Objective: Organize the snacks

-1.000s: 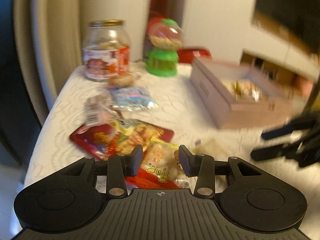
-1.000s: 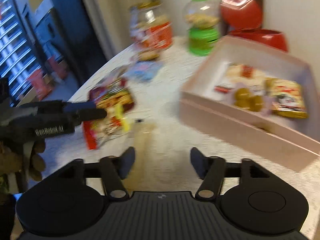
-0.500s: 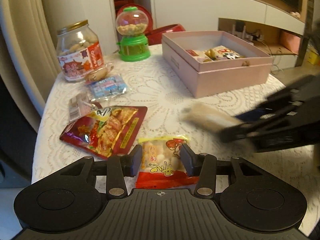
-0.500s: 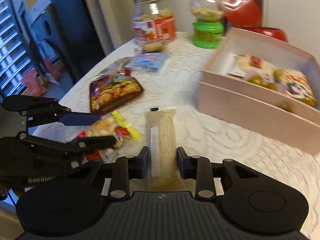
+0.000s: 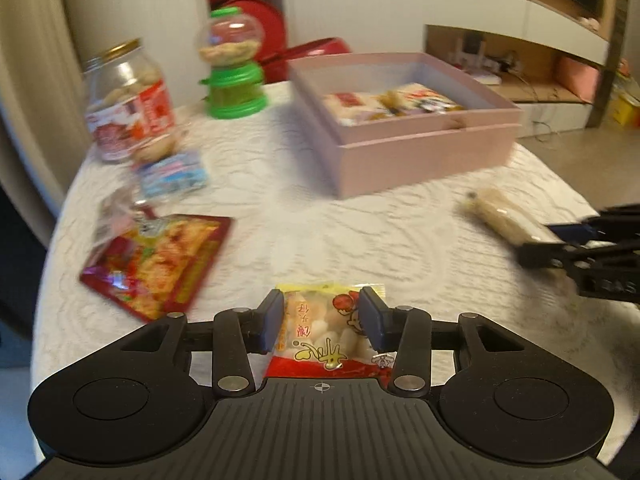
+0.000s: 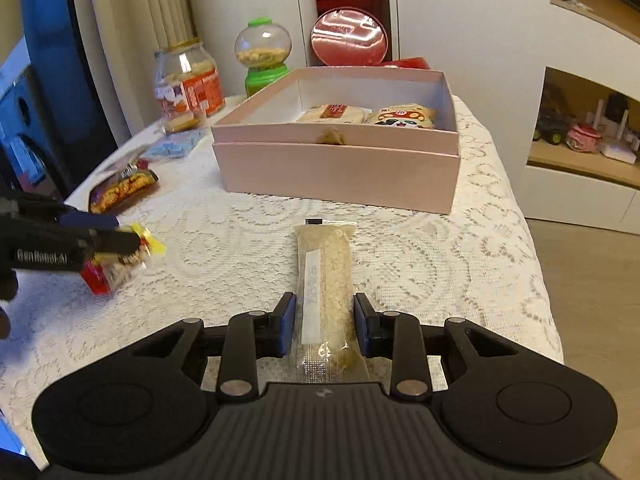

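Note:
My left gripper [image 5: 322,320] is shut on a yellow-and-red snack packet [image 5: 328,332] and holds it just above the lace tablecloth; it also shows at the left of the right wrist view [image 6: 116,260]. My right gripper [image 6: 324,322] is shut on a long clear packet of beige crumbs [image 6: 326,280], which points toward the open pink box [image 6: 340,168]. The box holds several snack packets. In the left wrist view the right gripper [image 5: 552,248] and its beige packet [image 5: 504,216] are at the right.
A red flat snack bag [image 5: 160,260], a small clear packet [image 5: 116,208] and a blue packet [image 5: 172,176] lie at the table's left. A glass jar [image 5: 128,100], a green candy dispenser [image 5: 234,64] and a red tin [image 6: 350,38] stand at the back.
Both grippers have closed on their packets and lifted them slightly. The left view has shifted right, toward the pink box; the right gripper now faces the box squarely.

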A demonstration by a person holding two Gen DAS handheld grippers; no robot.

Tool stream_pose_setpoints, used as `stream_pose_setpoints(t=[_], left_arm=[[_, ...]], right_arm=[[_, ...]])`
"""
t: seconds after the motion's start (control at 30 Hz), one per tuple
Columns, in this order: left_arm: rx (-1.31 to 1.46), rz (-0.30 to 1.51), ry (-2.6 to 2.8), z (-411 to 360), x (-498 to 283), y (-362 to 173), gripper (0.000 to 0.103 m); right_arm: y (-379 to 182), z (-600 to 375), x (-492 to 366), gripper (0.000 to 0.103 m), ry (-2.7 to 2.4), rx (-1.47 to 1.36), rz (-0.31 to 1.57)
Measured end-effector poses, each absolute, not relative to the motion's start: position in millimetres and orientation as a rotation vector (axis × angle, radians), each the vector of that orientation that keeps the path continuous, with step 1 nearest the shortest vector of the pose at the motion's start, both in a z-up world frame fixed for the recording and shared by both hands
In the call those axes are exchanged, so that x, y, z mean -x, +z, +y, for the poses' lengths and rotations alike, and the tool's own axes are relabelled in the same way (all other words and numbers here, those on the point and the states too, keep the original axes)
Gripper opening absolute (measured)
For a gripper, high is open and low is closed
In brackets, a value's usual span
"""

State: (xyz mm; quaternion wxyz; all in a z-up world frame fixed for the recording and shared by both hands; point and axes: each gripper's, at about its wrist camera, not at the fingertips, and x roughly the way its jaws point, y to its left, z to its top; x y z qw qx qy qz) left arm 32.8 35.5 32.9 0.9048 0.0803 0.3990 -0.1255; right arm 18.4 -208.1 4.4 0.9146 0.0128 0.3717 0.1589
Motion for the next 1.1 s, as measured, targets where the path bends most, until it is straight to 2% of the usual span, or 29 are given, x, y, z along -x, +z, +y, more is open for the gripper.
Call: stream_pose_setpoints(t=[0.17, 0.23, 0.27, 0.3, 0.43, 0.6, 0.7, 0.9, 1.1], left_arm=[[-0.183, 0.790, -0.364, 8.2, -15.5, 29.3, 0.048], [-0.224, 0.755, -0.354, -0.6, -12.3, 26.5, 0.043], [-0.250, 0.733, -0.324, -2.7, -12.3, 25.8, 0.030], [-0.267, 0.713, -0.285, -2.9, -13.5, 25.1, 0.021], [-0.237, 0.690, -0.185, 8.9, -25.6, 19.8, 0.021], [-0.064, 0.729, -0.228, 33.5, -46.2, 9.9, 0.020], [0.005, 0.737, -0.279, 44.0, -53.5, 8.5, 0.021], [-0.064, 0.730, -0.318, 40.5, -47.7, 7.2, 0.023], [-0.062, 0.778, -0.318, 34.2, -58.3, 11.0, 0.028]], right_arm=[[4.4, -207.4, -18.6, 0.031, 0.323, -0.036, 0.759], [4.8, -205.9, -19.5, 0.041, 0.295, -0.015, 0.750], [4.8, -205.7, -20.3, 0.054, 0.266, 0.002, 0.743], [4.5, -207.1, -20.6, 0.064, 0.240, 0.016, 0.735], [-1.0, -220.2, -25.4, 0.066, 0.209, -0.003, 0.737], [-2.1, -212.2, -34.2, 0.083, 0.238, 0.077, 0.756], [-1.8, -211.0, -44.0, 0.086, 0.246, 0.081, 0.772], [-5.2, -205.0, -56.4, 0.097, 0.250, 0.073, 0.775], [-6.4, -202.9, -57.3, 0.100, 0.245, 0.072, 0.772]])
